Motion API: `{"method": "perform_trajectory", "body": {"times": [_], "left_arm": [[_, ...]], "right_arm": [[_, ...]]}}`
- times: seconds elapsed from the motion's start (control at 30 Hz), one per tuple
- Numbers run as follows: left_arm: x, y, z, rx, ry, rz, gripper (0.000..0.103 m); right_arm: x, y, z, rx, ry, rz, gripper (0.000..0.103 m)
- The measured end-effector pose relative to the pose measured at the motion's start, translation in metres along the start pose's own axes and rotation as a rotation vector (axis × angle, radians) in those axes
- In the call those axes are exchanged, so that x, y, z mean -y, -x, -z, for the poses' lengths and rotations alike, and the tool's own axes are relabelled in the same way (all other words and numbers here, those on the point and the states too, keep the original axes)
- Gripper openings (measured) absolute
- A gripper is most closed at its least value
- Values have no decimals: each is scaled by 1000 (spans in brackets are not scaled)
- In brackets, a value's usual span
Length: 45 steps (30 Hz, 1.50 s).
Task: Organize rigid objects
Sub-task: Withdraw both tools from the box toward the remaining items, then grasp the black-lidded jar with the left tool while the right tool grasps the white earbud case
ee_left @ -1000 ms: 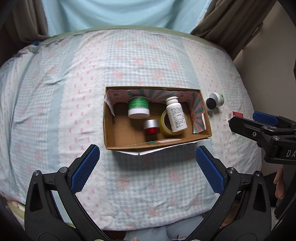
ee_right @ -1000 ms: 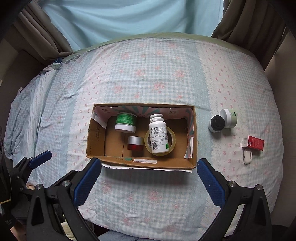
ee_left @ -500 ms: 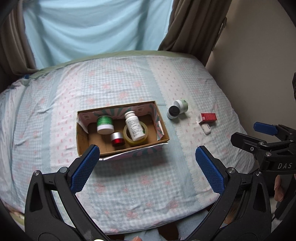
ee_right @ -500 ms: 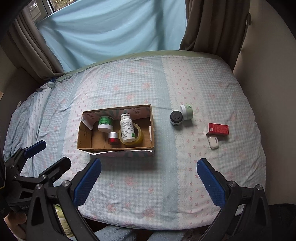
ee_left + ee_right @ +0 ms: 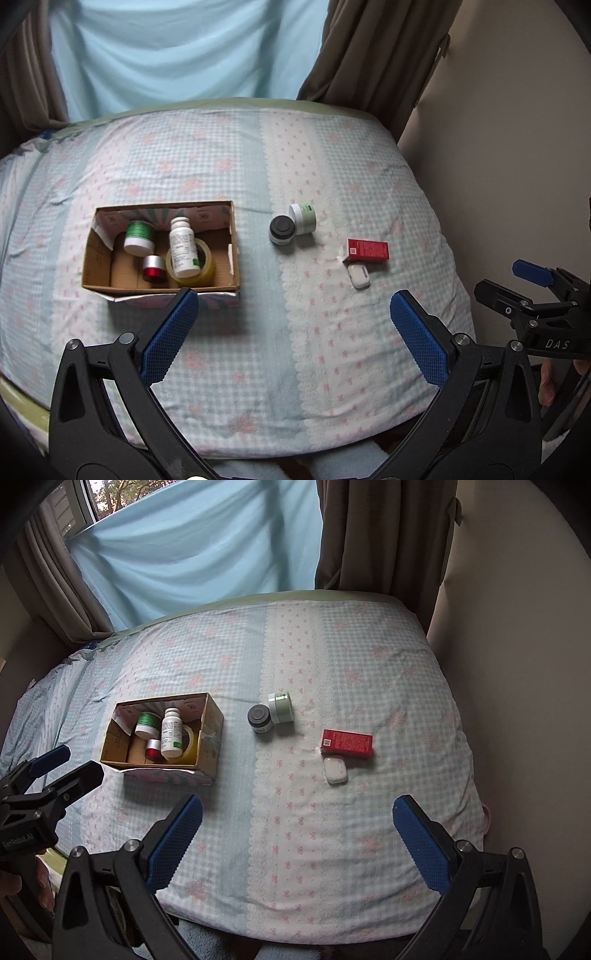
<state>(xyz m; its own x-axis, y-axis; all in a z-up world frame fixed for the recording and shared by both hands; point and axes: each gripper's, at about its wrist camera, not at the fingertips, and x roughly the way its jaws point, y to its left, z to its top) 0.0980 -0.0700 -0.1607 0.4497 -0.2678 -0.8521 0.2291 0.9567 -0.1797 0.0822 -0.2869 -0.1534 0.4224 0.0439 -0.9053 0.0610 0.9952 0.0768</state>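
Observation:
An open cardboard box (image 5: 225,254) (image 5: 210,720) on the bed holds a green-lidded jar (image 5: 138,238), a white pill bottle (image 5: 183,245) standing inside a tape roll (image 5: 207,267), and a small red jar (image 5: 153,267). Right of the box lie a black-lidded jar (image 5: 282,229) (image 5: 260,718) touching a pale green jar (image 5: 304,218) (image 5: 281,707), a red carton (image 5: 367,250) (image 5: 346,742) and a white earbud case (image 5: 359,275) (image 5: 335,770). My left gripper (image 5: 293,332) is open and empty. My right gripper (image 5: 297,836) is open and empty. Both hover over the bed's near edge.
The bed (image 5: 369,664) has a blue checked cover. A wall (image 5: 517,664) runs along its right side. Curtains (image 5: 369,535) and a blue sheet (image 5: 203,554) hang behind. The other gripper shows at each view's edge, in the left wrist view (image 5: 535,299) and in the right wrist view (image 5: 44,779).
Both grippers have pulled back from the box and shifted right, so the loose items on the right have come into fuller view. The jaws stayed open. No object moved.

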Motion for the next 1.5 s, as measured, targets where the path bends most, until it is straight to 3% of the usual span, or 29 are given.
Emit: {"method": "perform_trajectory", "body": {"times": [0.2, 0.43, 0.63, 0.73, 0.87, 1.0, 1.23, 1.37, 1.5], "left_arm": [[29, -44, -9, -54, 9, -15, 103], [37, -123, -22, -94, 14, -37, 103], [32, -203, -19, -43, 2, -123, 103], [26, -248, -9, -9, -5, -199, 103], [16, -304, 5, 15, -13, -248, 103], [7, -348, 10, 35, -29, -286, 99], [-12, -389, 6, 87, -8, -259, 85], [-20, -400, 1, 112, 6, -230, 82], [-23, -405, -5, 128, -3, -187, 73]], "right_arm": [[53, -31, -6, -40, -13, -8, 103], [83, -87, -9, -73, -76, -37, 103], [86, -149, -7, -65, -64, -37, 103], [85, -186, 1, -62, -63, -41, 103], [80, -234, 19, -52, -40, -29, 102], [74, -273, 34, -54, -32, -33, 96], [57, -314, 47, -31, 51, -6, 84], [50, -327, 50, -15, 101, 17, 75], [48, -336, 49, -2, 105, 33, 73]]}}
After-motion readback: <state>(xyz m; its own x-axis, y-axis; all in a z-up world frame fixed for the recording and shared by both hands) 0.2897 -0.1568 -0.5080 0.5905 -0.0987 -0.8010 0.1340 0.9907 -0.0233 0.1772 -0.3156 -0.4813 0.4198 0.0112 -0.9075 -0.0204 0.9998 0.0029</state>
